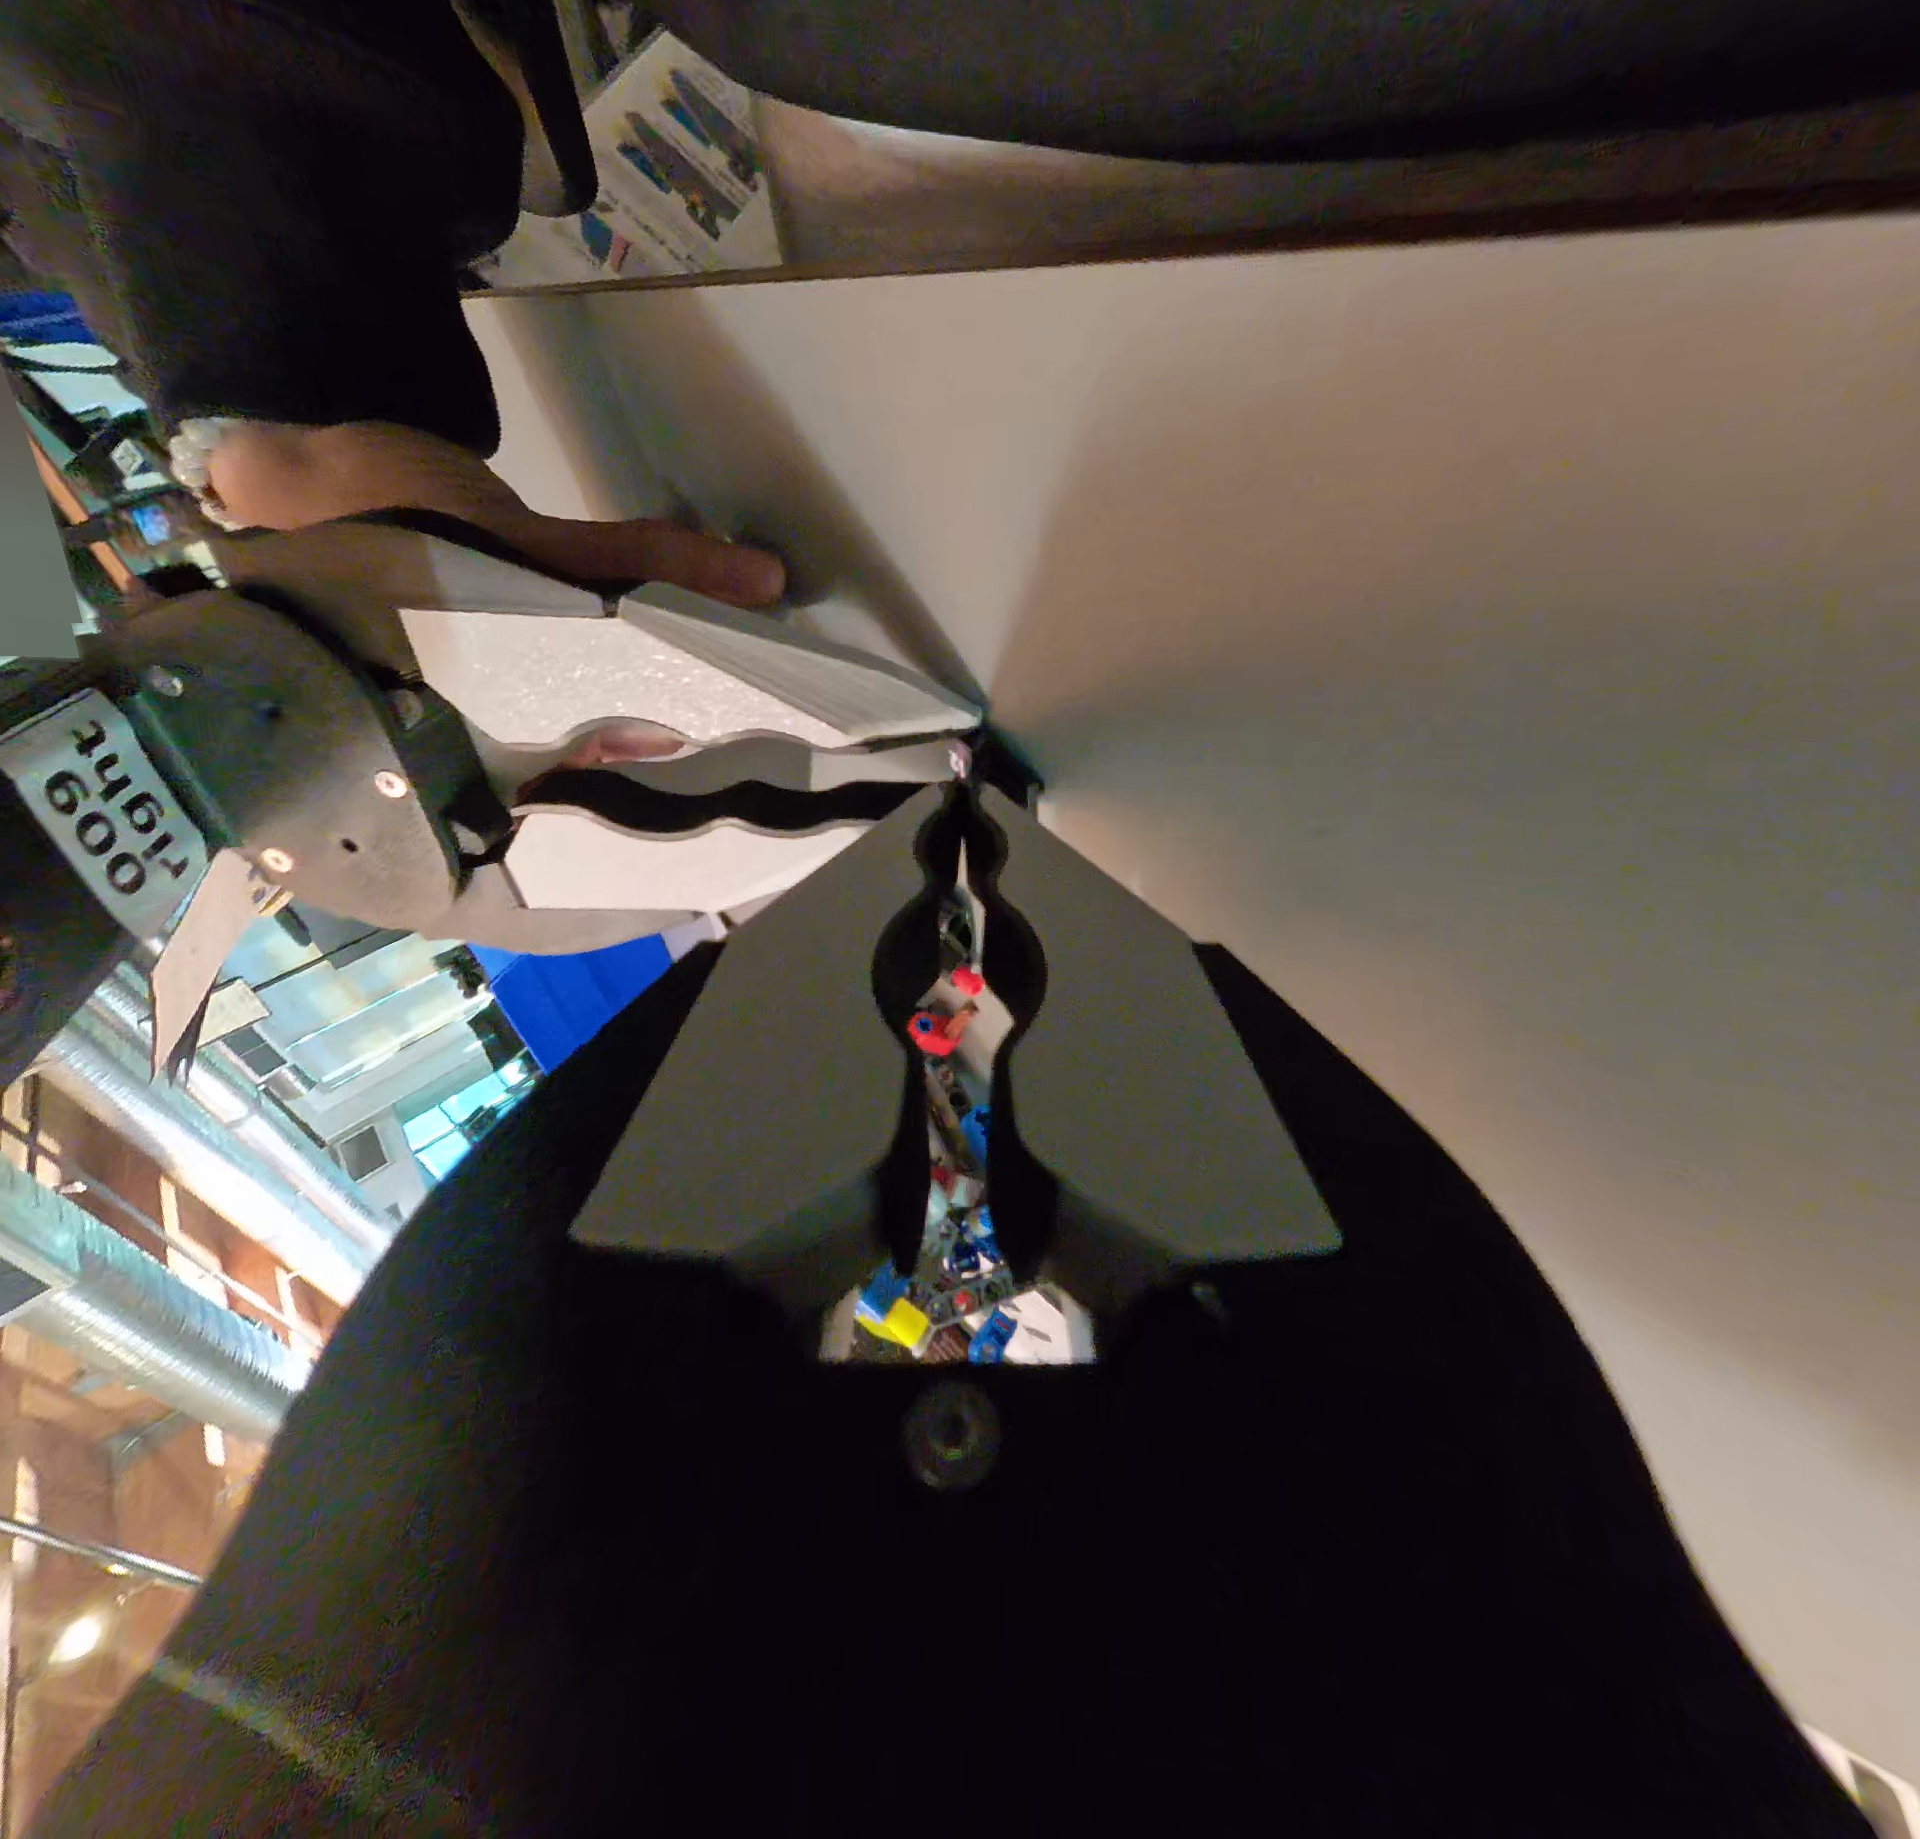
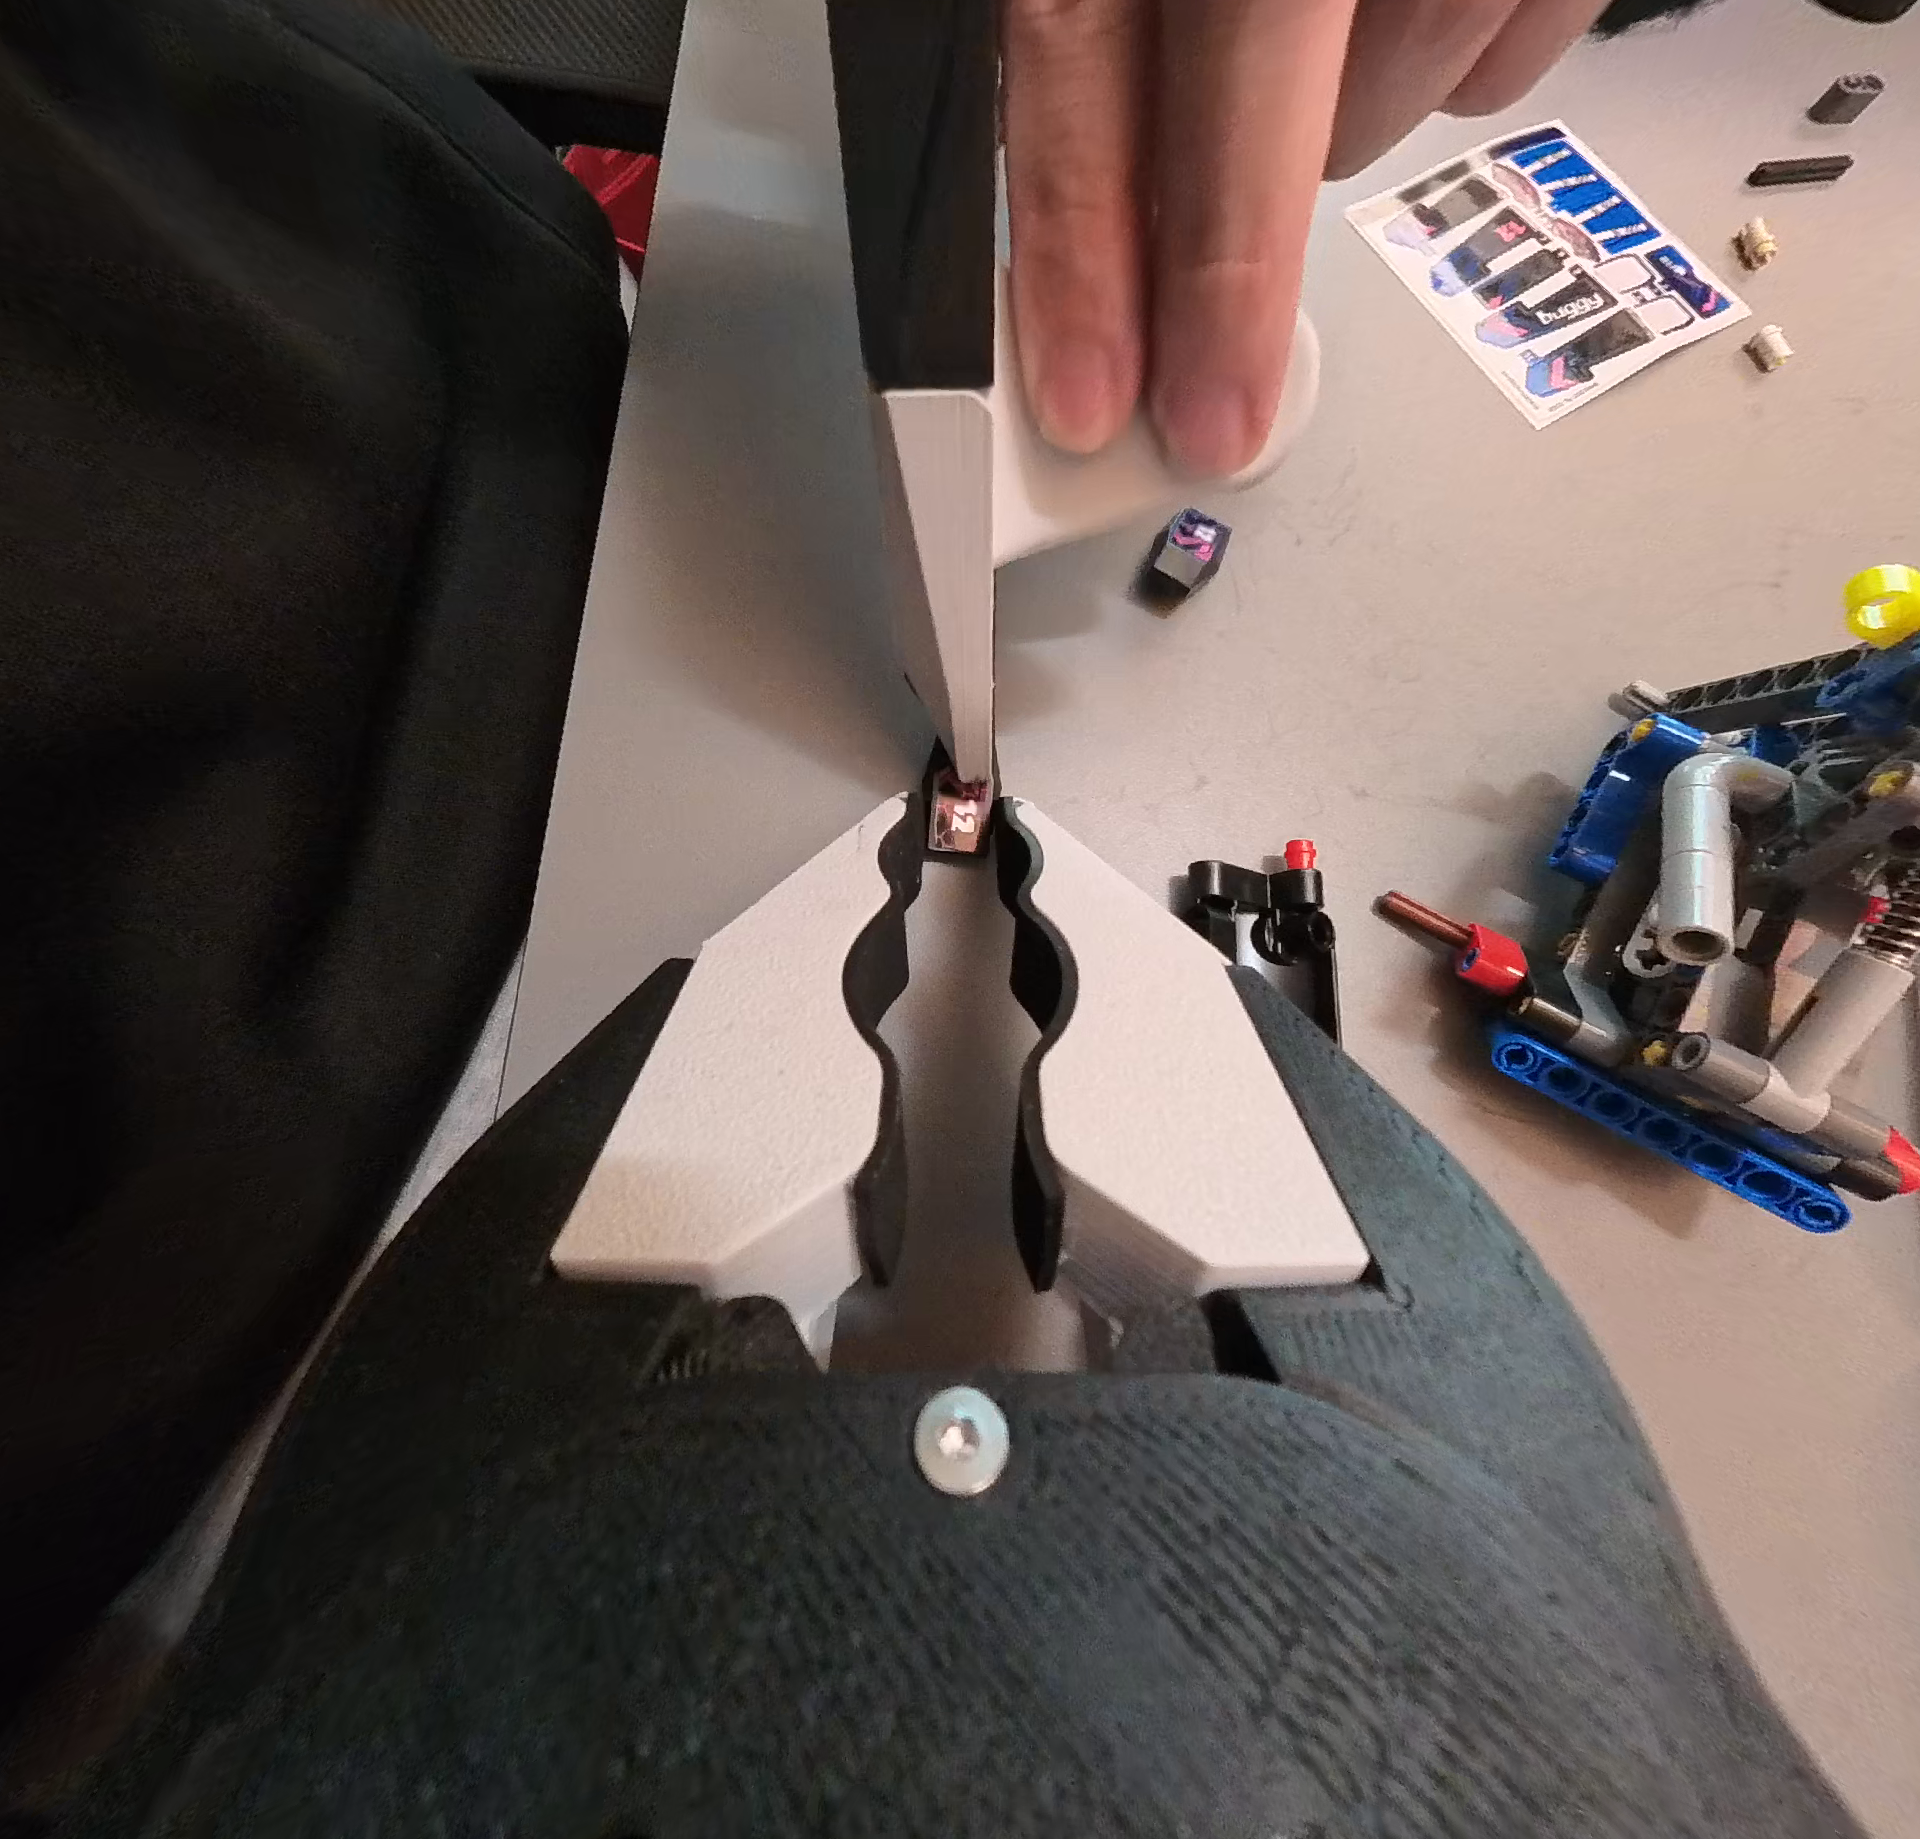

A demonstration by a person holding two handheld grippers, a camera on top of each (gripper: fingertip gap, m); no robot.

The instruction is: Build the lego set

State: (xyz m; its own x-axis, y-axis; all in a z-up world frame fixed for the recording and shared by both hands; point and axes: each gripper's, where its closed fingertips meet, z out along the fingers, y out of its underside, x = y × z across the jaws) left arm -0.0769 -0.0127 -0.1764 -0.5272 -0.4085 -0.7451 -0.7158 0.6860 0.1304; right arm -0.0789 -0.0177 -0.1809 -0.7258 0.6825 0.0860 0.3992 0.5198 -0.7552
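Your right gripper [image 2: 961, 833] clamps a small black brick [image 2: 958, 825] bearing a pink-patterned sticker; your left gripper's [image 1: 961, 802] closed tips press its far end. Pale grey table [image 2: 1403, 646]; sticker sheet [image 2: 1548, 267] and blue-grey model [image 2: 1745, 916] lie rightward.

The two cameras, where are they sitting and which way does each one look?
Left wrist view: on the left tool, tipped sideways, facing the white table; a hand shows.
Right wrist view: on the right tool, facing down at the table and toy-brick vehicle; fingers show.
Shared: both tools meeting at a small stickered brick.
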